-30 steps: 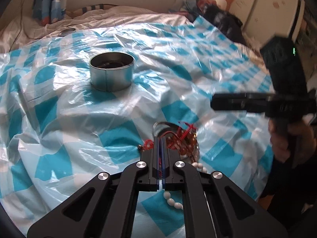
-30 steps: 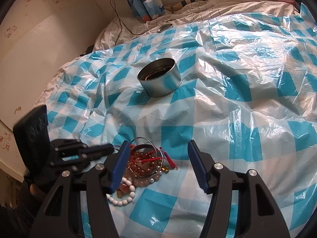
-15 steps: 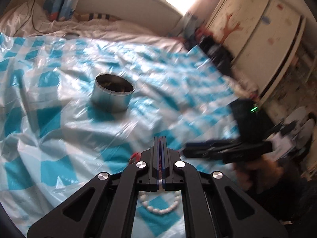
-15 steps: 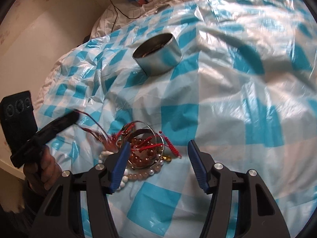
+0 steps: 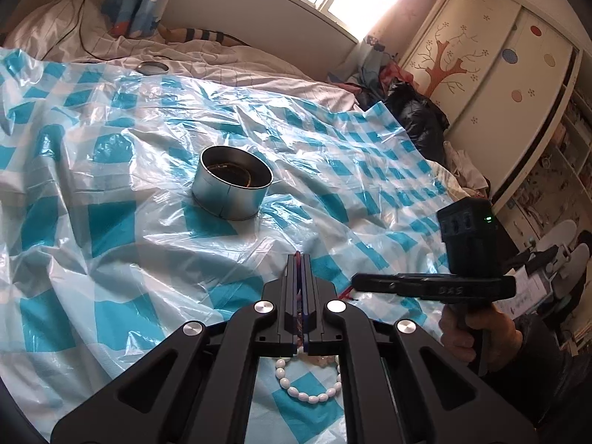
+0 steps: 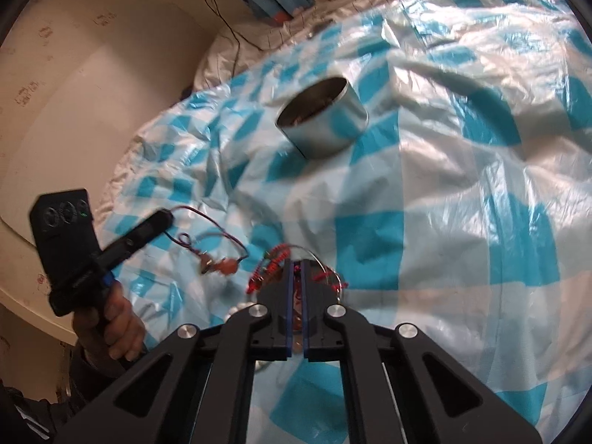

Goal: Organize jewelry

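My left gripper (image 5: 299,257) is shut on a thin dark red cord necklace (image 6: 207,222). The right wrist view shows that gripper (image 6: 164,218) lifted left of the pile, with the cord looping down to amber pendants (image 6: 222,268) near the sheet. My right gripper (image 6: 296,263) is shut at the jewelry pile, its pads closed on a red cord bracelet (image 6: 266,270) beside a thin wire bangle (image 6: 325,262). A white bead bracelet (image 5: 310,396) lies under the left gripper. The round metal tin (image 5: 233,185) stands further back, dark jewelry inside.
A crinkled blue-and-white checked plastic sheet (image 5: 111,222) covers the bed. A small round lid (image 5: 151,67) lies at the sheet's far edge near a cable and pillows. Black bags (image 5: 410,111) and a wardrobe (image 5: 481,74) are at the right. A wall (image 6: 74,92) borders the left.
The left gripper has lifted away from the pile and drawn the cord necklace out. The right jaws, wide open before, have closed onto the pile.
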A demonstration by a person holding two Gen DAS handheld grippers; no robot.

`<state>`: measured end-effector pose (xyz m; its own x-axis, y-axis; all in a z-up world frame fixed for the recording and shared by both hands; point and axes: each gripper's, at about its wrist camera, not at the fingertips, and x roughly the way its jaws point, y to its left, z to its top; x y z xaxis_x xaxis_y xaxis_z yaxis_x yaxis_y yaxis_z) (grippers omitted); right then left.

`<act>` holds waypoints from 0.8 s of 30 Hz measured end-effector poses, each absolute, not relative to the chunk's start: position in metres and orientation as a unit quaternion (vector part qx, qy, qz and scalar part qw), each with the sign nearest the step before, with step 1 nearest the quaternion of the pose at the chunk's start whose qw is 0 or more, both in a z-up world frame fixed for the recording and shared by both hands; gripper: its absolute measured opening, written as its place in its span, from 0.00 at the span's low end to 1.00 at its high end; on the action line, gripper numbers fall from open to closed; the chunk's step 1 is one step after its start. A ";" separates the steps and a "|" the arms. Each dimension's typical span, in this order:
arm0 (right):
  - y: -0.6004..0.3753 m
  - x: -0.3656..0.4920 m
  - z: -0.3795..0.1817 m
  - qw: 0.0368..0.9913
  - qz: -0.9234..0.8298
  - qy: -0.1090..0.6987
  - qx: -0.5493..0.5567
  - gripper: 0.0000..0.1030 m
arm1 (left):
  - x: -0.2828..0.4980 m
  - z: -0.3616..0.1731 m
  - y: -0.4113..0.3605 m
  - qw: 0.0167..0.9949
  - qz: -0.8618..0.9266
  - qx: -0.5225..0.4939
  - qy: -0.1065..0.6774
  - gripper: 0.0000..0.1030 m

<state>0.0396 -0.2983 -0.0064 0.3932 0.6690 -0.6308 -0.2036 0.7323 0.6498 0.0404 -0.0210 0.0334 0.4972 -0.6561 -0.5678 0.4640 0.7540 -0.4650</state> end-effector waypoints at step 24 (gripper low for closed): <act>-0.325 0.059 0.058 0.836 0.281 0.374 0.287 0.04 | 0.056 0.058 -0.038 0.863 -0.334 -0.142 0.351 0.01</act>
